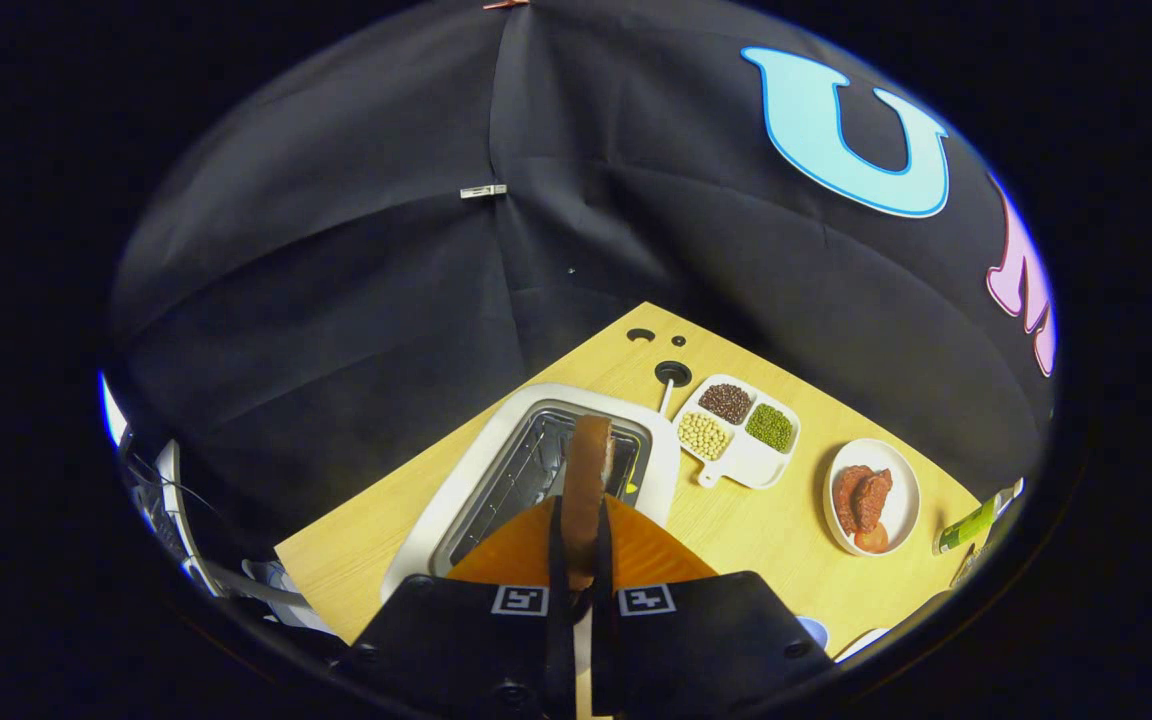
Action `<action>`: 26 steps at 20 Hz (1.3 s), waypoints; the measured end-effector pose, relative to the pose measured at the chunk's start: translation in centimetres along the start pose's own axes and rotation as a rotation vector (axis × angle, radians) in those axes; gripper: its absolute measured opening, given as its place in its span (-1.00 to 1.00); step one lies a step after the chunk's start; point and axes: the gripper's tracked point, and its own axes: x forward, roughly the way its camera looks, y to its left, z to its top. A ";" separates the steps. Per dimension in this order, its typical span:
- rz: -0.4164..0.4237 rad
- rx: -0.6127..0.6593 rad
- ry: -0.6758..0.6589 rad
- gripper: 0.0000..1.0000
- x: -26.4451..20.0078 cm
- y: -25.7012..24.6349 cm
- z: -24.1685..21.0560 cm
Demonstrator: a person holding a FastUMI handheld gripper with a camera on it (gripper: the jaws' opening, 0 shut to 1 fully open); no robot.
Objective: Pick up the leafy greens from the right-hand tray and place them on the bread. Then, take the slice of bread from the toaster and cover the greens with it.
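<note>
Both fingers of the gripper (581,560) pinch the slice of bread (586,480) edge-on, held above the toaster (476,470) slot. Lift it straight and keep it vertical until clear of the slot walls; whether it is fully out is hard to tell, so go gently

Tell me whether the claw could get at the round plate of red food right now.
Probably not yet: the claw is shut on the bread slice above the toaster. The plate lies open on the table, beyond the divided dish.
</note>
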 end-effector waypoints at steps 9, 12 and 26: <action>-0.016 -0.004 -0.180 -0.79 -7.8 -2.5 6.3; -0.019 0.028 -0.193 -0.79 -10.3 -4.3 6.0; -0.053 0.207 -0.082 -0.79 -14.6 -12.5 -5.2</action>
